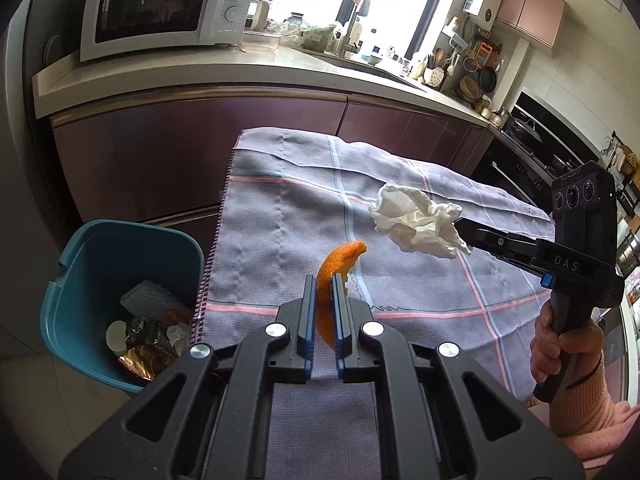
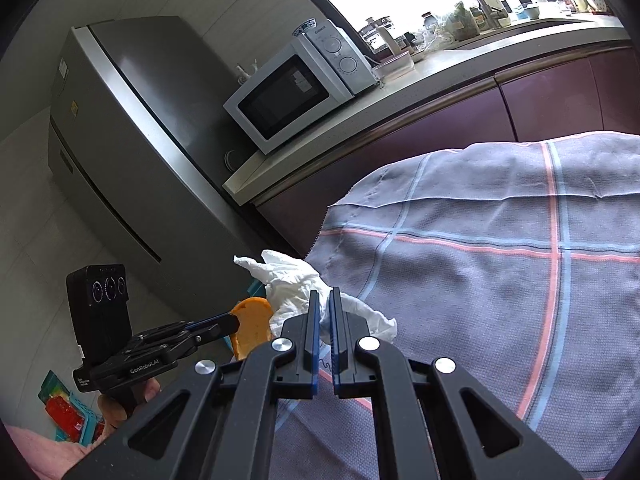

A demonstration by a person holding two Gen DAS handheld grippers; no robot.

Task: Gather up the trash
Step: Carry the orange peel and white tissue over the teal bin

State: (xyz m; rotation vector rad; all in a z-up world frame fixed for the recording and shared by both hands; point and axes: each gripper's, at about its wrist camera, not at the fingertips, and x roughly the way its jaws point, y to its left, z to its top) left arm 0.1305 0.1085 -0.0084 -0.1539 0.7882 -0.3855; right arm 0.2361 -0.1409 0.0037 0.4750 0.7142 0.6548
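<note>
My left gripper (image 1: 324, 280) is shut on a curved orange peel (image 1: 340, 260) and holds it above the checked cloth (image 1: 280, 220); the peel also shows in the right wrist view (image 2: 252, 326). My right gripper (image 2: 325, 294) is shut on a crumpled white tissue (image 2: 292, 284), held above the cloth's left edge; the tissue shows in the left wrist view (image 1: 412, 220) with the right gripper (image 1: 460, 226) behind it. A teal trash bin (image 1: 88, 264) stands on the floor left of the table, holding wrappers and paper.
A white microwave (image 1: 160, 8) sits on the counter (image 1: 280, 64) behind the table. A grey fridge (image 2: 120, 140) stands at the left. Purple cabinet doors (image 1: 180, 148) run under the counter. A stove and pans (image 1: 524, 128) are at the far right.
</note>
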